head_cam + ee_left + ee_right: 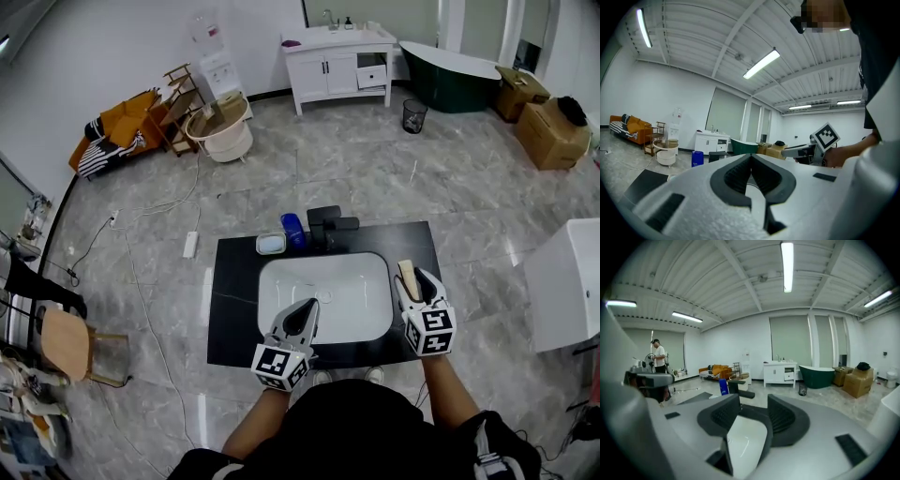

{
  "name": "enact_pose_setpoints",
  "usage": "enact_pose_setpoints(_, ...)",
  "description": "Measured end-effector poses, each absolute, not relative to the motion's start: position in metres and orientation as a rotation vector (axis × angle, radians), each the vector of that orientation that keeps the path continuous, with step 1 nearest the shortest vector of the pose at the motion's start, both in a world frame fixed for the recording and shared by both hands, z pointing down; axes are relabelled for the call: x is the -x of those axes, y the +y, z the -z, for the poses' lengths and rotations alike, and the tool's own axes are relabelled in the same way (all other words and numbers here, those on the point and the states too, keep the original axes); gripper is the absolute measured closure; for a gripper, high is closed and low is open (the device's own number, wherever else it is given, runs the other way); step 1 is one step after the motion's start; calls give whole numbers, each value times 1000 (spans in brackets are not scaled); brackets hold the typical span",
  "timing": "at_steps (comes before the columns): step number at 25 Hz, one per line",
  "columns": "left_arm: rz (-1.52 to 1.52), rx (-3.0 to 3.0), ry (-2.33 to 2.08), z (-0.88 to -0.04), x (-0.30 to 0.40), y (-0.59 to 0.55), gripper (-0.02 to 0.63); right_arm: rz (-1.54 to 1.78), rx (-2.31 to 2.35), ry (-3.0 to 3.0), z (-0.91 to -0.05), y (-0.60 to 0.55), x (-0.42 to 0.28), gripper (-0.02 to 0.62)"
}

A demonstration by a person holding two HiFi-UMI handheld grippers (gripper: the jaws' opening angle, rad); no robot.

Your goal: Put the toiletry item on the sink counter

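Observation:
A black sink counter [234,300] holds a white basin [323,291]. A beige toiletry item [408,278] lies on the counter right of the basin, beside the left finger of my right gripper [420,277]. In the right gripper view the right gripper [753,398] is open, with nothing pressed between its pads. My left gripper [307,306] hangs over the basin's front edge. The left gripper view shows the left gripper [751,157] shut and empty, its tips touching.
At the counter's back stand a black faucet [328,225], a blue bottle [293,230] and a small dish [271,244]. A white box [567,281] stands to the right and a chair [66,342] to the left. A person [658,362] stands far off.

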State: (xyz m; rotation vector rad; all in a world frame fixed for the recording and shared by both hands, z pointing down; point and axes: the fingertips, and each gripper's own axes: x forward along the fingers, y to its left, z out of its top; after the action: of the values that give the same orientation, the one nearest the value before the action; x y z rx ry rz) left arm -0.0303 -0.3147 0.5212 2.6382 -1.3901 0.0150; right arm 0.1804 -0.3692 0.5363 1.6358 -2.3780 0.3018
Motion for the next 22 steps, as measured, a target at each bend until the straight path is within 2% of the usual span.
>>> enact_pose_setpoints(3, -12, -2645, -1385, -521, 30, -316, 597, -199, -1632, -2439, -502, -365, -172, 432)
enact_pose_setpoints(10, -4, -2664, -1367, -516, 30, -317, 597, -21, -1725, -2531, -450, -352, -169, 589)
enact_pose_setpoints(22, 36, -2703, -1343, -501, 17, -319, 597, 29, -1673, -2566, -440, -342, -156, 590)
